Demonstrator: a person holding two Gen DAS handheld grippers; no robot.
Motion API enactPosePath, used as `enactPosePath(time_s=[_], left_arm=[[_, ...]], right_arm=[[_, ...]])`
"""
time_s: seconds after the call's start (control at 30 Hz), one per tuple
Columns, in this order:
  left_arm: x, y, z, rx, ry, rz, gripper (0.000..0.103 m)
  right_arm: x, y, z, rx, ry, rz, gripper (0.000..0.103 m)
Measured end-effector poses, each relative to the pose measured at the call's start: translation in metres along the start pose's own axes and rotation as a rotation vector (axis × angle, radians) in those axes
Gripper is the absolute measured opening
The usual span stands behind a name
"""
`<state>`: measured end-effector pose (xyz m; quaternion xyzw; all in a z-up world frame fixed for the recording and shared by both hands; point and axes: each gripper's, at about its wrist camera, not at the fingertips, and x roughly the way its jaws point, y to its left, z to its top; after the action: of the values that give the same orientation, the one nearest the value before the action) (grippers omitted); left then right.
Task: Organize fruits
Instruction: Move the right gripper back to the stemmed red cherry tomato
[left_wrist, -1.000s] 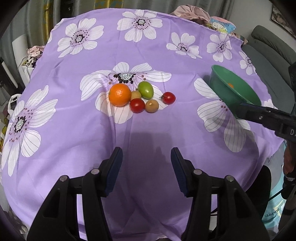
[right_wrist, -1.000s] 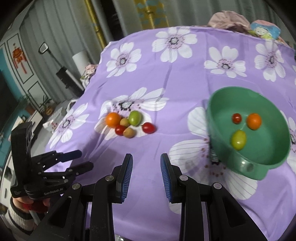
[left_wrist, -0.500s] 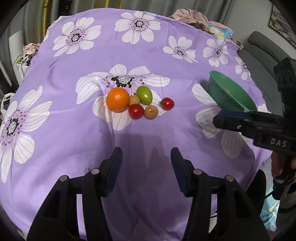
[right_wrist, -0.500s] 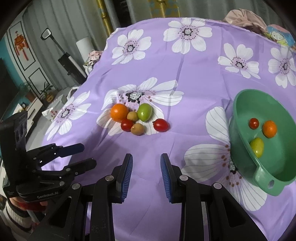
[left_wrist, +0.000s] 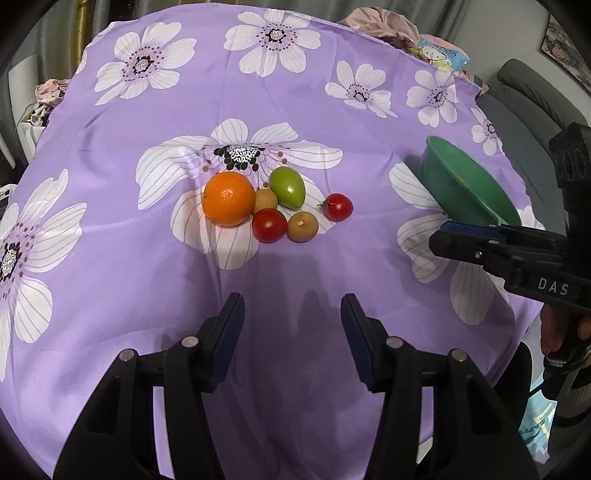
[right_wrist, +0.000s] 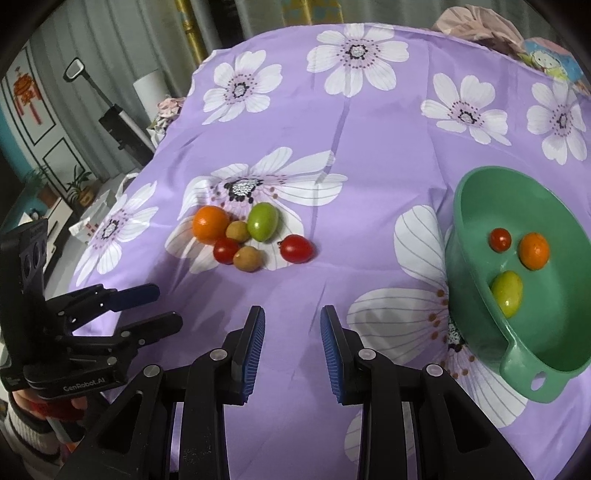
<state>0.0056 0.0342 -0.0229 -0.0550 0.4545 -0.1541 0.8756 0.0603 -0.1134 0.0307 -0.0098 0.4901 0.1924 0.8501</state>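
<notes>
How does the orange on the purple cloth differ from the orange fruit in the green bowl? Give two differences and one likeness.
Place: the orange on the cloth lies in a cluster, touching a small brown fruit; the orange fruit in the bowl sits apart from its neighbours inside the green bowl.
Size: the one on the cloth looks larger.
Both are round, orange, and ungripped.

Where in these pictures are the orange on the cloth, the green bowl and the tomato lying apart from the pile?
orange (left_wrist: 229, 198): left wrist view, middle of its peel.
green bowl (right_wrist: 476, 181): right wrist view, far rim.
tomato (right_wrist: 296, 248): right wrist view, middle of its red skin.
</notes>
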Motion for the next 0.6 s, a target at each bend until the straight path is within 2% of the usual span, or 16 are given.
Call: enactPosePath(time_s=[0.17,0.43,0.6], left_arm=[[0.003,0.004,0.005,-0.026,0.025,-0.047,0.053],[0.011,0.005,0.012,0.005,0.045,0.009,0.053],[0.020,0.007,0.019,0.032,0.072,0.011,0.053]], right_arm=[[0.007,-0.002,0.003,-0.001,0.010,0.010,0.031],[0.021,-0.001,0.008,-0.023,0.029,0.030,0.032],[0.033,-0.002,0.013,-0.026,0.045,0.033,0.032]])
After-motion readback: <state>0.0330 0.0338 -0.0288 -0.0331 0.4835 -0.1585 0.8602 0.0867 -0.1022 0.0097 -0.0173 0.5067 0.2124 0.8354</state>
